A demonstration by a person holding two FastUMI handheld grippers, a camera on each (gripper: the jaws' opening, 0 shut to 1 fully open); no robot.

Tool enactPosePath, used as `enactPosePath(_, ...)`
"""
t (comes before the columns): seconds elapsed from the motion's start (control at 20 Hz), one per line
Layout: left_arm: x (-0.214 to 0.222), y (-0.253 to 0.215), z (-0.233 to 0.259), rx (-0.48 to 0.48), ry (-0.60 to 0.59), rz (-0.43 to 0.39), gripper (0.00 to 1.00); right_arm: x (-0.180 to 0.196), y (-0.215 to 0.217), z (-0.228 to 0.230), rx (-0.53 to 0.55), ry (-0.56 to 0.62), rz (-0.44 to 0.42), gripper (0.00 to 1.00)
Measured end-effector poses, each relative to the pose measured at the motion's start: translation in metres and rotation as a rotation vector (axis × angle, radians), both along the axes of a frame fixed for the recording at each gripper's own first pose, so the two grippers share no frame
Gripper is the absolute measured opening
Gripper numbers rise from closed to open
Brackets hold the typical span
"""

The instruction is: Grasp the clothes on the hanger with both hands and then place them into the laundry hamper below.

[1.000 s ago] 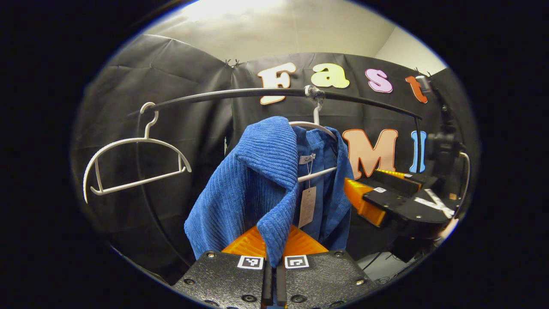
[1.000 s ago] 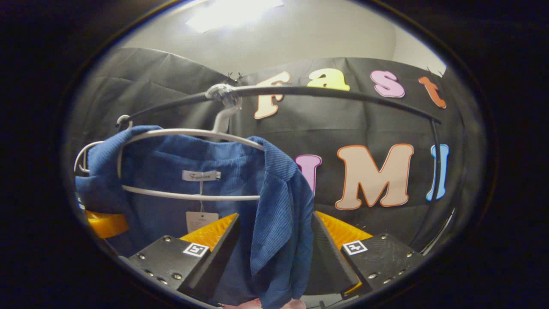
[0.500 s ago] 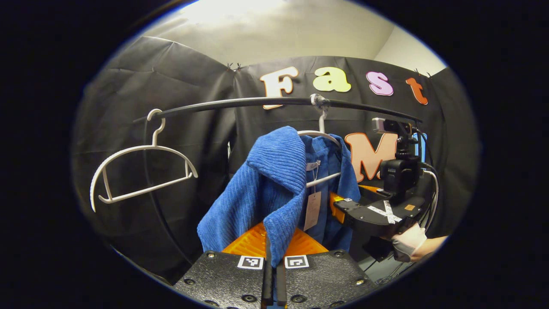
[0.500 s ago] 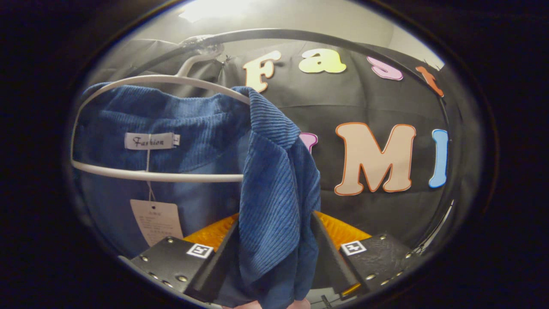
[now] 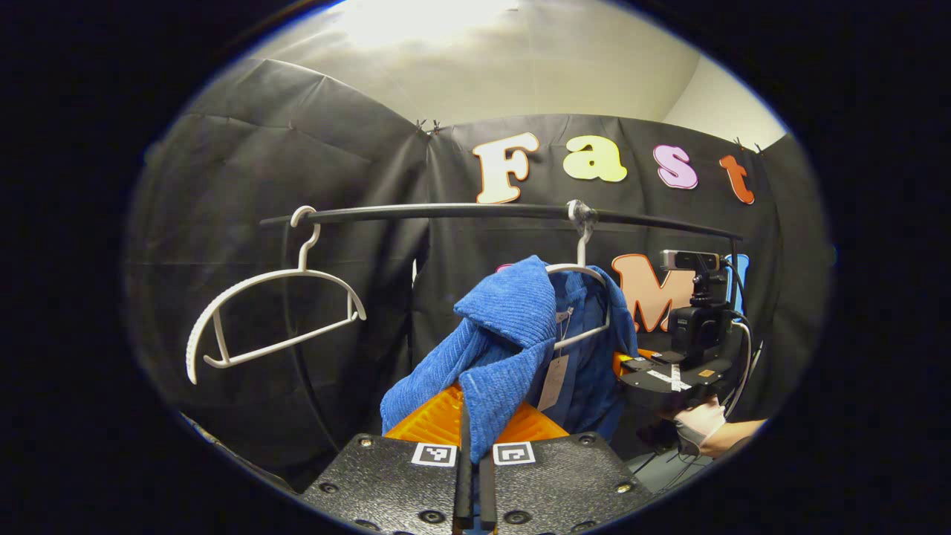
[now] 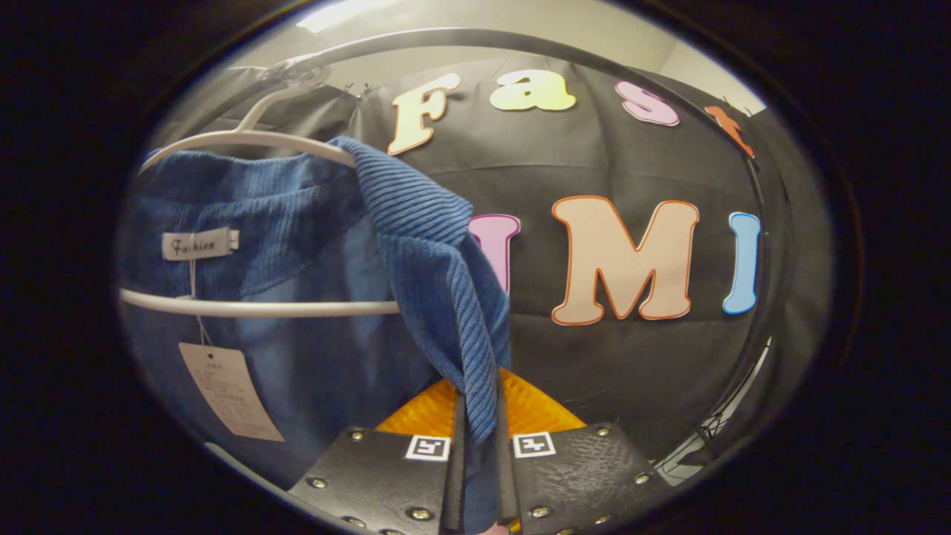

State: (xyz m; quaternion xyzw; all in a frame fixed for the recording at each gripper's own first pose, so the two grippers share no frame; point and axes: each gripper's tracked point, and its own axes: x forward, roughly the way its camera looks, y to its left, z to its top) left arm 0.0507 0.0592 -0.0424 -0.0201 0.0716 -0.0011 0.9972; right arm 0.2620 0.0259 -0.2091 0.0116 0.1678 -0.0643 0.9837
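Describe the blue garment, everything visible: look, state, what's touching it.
The blue garment is a ribbed, corduroy-looking jacket, draped on a white hanger hooked over the black rail. A sewn neck label and a paper hang tag show inside it. The left gripper is shut on one front lapel edge; the right gripper is shut on the other. The fabric sags between hanger and fingers.

black rail [image 5: 446, 212] carries two white hangers [image 5: 275, 319], one bare.

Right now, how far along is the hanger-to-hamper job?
Done: left gripper and right gripper are each shut on the blue garment. In hand: pulling it off; its collar is on the white hanger. Left: freeing it and dropping it into the hamper.
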Motion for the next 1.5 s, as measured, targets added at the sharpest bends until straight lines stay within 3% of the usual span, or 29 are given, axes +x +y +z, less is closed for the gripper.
enactPosePath(0.5,-0.015,0.014,0.031,-0.042,-0.022,-0.011,0.04,0.028,-0.048,0.04,-0.012,-0.086,-0.079,0.17)
enactPosePath(0.9,-0.017,0.053,0.046,-0.008,-0.046,0.062,0.04,0.061,-0.066,0.061,0.052,-0.144,-0.089,0.16)
enactPosePath(1.25,0.004,0.082,0.044,0.037,-0.06,0.103,0.02,0.083,-0.071,0.062,0.066,-0.157,-0.074,0.16)
enactPosePath(1.5,0.029,0.084,0.021,0.045,-0.053,0.072,0.04,0.091,-0.082,0.046,0.041,-0.123,-0.088,0.16)
